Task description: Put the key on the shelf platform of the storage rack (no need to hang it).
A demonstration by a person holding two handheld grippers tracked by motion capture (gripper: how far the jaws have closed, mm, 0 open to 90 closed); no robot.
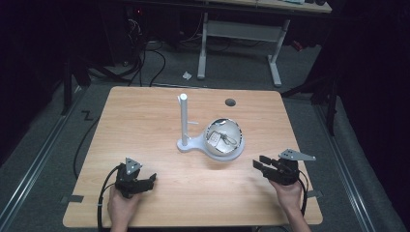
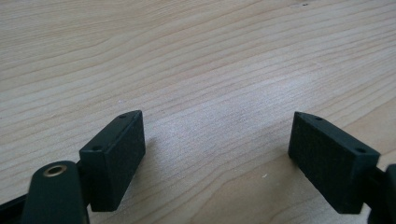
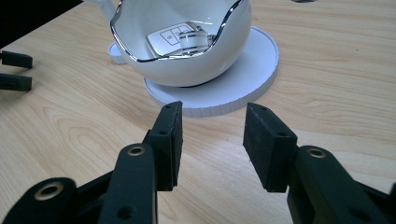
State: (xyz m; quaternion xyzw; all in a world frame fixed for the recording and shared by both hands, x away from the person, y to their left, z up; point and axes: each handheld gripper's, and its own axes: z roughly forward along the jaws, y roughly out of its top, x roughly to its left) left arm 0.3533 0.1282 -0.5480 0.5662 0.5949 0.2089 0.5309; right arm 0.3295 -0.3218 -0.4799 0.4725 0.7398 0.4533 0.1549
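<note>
On the wooden table [image 1: 145, 125] we see a white bowl [image 1: 223, 137] resting on a round white base [image 1: 235, 151] just past centre toward 1 o'clock, with a white upright post [image 1: 184, 118] at its 9 o'clock side. Inside the bowl lies a small flat white item with buttons [image 3: 173, 35]. Our left gripper [image 1: 151, 180] sits at 7 o'clock, jaws spread wide over bare wood, holding nothing. Our right gripper [image 1: 257, 162] sits at 4 o'clock, jaws partly apart, empty, pointing at the base just beyond them.
</note>
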